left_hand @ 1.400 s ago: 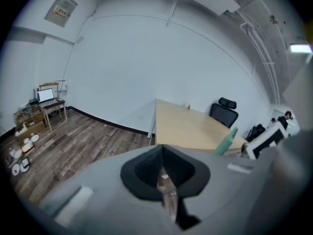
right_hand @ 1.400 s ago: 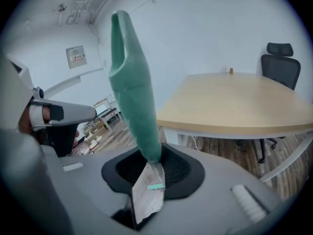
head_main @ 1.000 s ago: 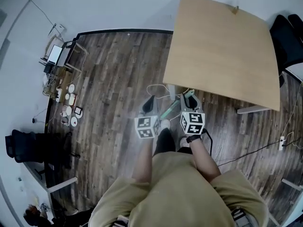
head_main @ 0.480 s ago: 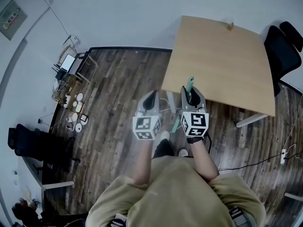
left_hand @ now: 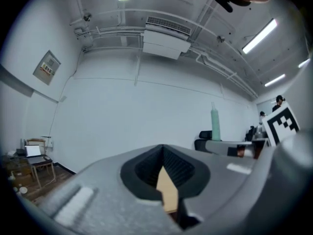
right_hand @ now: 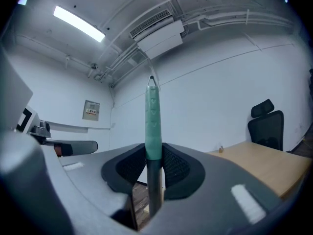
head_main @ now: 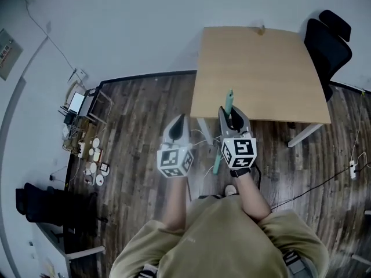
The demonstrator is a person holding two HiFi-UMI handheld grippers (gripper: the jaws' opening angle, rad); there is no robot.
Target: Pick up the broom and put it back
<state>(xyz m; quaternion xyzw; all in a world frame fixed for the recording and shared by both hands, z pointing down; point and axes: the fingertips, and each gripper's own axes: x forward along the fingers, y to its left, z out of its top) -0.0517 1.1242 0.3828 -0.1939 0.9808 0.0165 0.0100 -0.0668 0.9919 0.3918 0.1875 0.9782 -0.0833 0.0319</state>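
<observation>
The broom shows as a thin pole with a mint-green grip [head_main: 230,99] and a lower shaft running down toward the floor. My right gripper [head_main: 232,116] is shut on it just below the green grip, and the pole stands upright between the pads [right_hand: 153,126] in the right gripper view. My left gripper [head_main: 177,125] hangs beside it on the left, shut and holding nothing. In the left gripper view the left gripper [left_hand: 165,153] points at the white wall, with the green grip [left_hand: 215,124] off to the right. The broom head is hidden.
A light wooden table [head_main: 255,68] stands just ahead, with a black office chair [head_main: 327,39] at its far right. A small desk with a laptop [head_main: 78,103] and floor clutter [head_main: 93,164] line the left wall. Cables and a power strip [head_main: 352,169] lie at the right.
Both grippers have come up from near the floor, the right one carrying the broom. The pole has swung from slanted to upright, and the view has shifted toward the wall.
</observation>
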